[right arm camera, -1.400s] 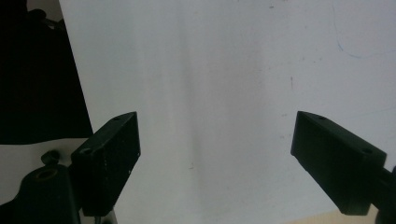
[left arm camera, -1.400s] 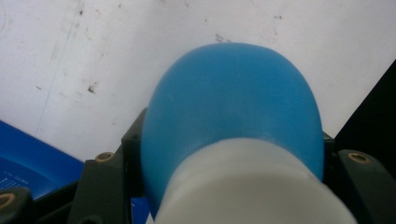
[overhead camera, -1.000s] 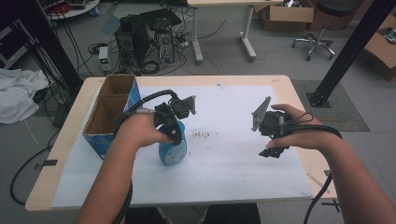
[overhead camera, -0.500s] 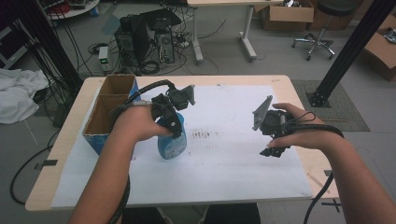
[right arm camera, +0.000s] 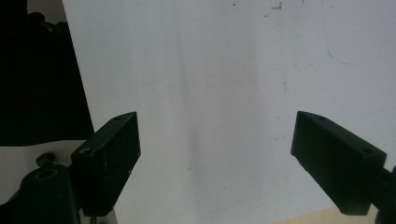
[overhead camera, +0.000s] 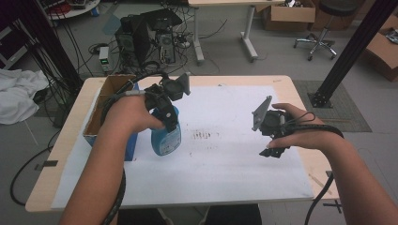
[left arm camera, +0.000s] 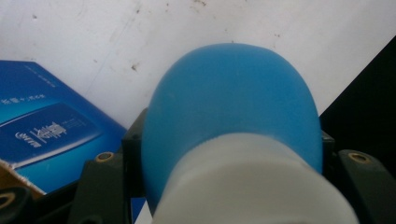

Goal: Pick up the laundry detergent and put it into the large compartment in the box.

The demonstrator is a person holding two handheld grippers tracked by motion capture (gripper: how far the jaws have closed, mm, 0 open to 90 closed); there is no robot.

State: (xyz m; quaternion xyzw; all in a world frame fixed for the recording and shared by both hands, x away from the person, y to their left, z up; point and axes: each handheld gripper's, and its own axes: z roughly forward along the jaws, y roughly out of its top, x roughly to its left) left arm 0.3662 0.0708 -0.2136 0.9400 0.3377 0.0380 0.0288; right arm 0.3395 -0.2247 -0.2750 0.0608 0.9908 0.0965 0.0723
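Lifted since before, the rounded blue bottle (overhead camera: 165,137) shows smooth plastic.

Left gripper (overhead camera: 170,123) lifted blue bottle (overhead camera: 165,137) higher off table.

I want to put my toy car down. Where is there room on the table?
The white sheet is bare between the blue bottle and the right gripper, and along its near edge. It is crowded at the left, where the bottle sits close beside the cardboard box.
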